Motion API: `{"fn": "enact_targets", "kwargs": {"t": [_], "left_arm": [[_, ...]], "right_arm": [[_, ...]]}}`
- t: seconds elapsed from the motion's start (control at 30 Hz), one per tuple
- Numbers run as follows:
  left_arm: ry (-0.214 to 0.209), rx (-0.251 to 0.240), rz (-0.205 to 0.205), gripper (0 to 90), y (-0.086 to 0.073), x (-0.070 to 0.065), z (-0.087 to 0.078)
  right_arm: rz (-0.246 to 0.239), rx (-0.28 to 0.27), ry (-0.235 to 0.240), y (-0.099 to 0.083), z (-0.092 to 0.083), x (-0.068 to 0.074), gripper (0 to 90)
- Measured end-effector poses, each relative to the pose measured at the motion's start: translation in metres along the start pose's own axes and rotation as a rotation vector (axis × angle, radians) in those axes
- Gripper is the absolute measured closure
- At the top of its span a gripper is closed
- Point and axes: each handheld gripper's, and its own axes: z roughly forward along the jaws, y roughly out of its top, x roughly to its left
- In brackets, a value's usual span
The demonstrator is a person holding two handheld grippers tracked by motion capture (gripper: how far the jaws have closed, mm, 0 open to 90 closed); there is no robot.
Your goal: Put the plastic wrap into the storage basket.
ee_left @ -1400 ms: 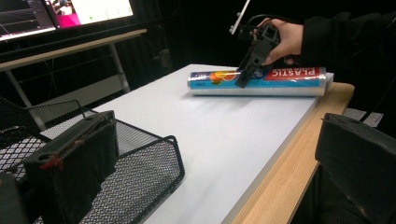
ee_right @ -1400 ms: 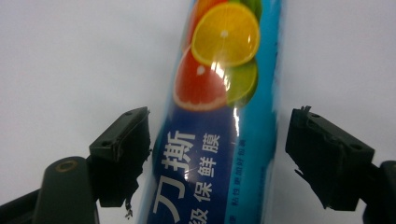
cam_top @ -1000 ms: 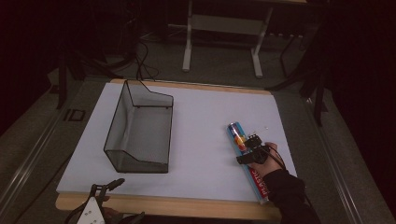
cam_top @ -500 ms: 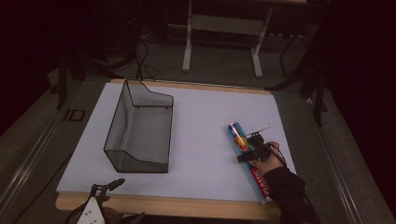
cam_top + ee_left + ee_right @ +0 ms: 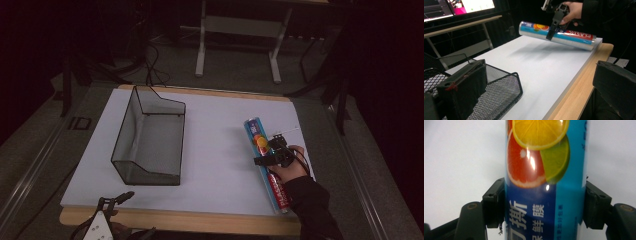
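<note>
A long roll of plastic wrap (image 5: 260, 145) with a blue label and citrus pictures lies lengthwise along the right side of the white tabletop (image 5: 220, 130). My right gripper (image 5: 267, 155) is shut on the roll near its middle, one black jaw on each side. In the right gripper view the roll (image 5: 546, 170) stands between the pads (image 5: 495, 202). From the left gripper view, the roll (image 5: 559, 35) looks raised a little above the board with a shadow under it. My left gripper (image 5: 117, 200) stands open at the near left table edge, nothing between its jaws (image 5: 539, 82).
A black wire-mesh basket (image 5: 150, 140) stands on the left half of the table, its corner close to my left gripper (image 5: 499, 92). A wooden strip (image 5: 200, 220) borders the near edge. A desk frame (image 5: 240, 30) and cables lie beyond on the floor.
The right hand has drawn slightly up and forward with the roll, whose far end now reaches farther up the table. The left gripper and the basket have stayed put.
</note>
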Motion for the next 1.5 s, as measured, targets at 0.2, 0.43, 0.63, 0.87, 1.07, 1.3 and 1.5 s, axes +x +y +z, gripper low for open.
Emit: {"fn": "enact_targets", "kwargs": {"t": [0.2, 0.43, 0.63, 0.87, 1.07, 1.3, 1.5], "left_arm": [[-0.002, 0.001, 0.0, 0.2, 0.0, 0.0, 0.0], [-0.004, 0.006, -0.004, 0.2, -0.001, 0.0, 0.001], [-0.003, 0.004, -0.003, 0.2, 0.0, 0.0, 0.0], [-0.004, -0.004, -0.002, 0.2, 0.0, 0.0, -0.001], [-0.008, -0.004, 0.001, 0.2, 0.0, 0.0, -0.002], [-0.017, -0.009, -0.002, 0.2, 0.001, -0.001, -0.002], [-0.02, -0.014, -0.001, 0.2, 0.001, -0.002, -0.002]], "right_arm": [[-0.003, -0.069, 0.01, 0.016, -0.014, 0.012, 31.7], [-0.017, -0.12, 0.021, 0.031, -0.025, 0.024, 31.8], [-0.033, -0.186, 0.06, 0.058, -0.038, 0.045, 31.8], [-0.04, -0.231, 0.124, 0.078, -0.042, 0.069, 31.8], [-0.064, -0.265, 0.148, 0.094, -0.045, 0.093, 31.8], [-0.071, -0.299, 0.189, 0.114, -0.047, 0.121, 31.8], [-0.05, -0.341, 0.238, 0.134, -0.045, 0.147, 31.8]]}}
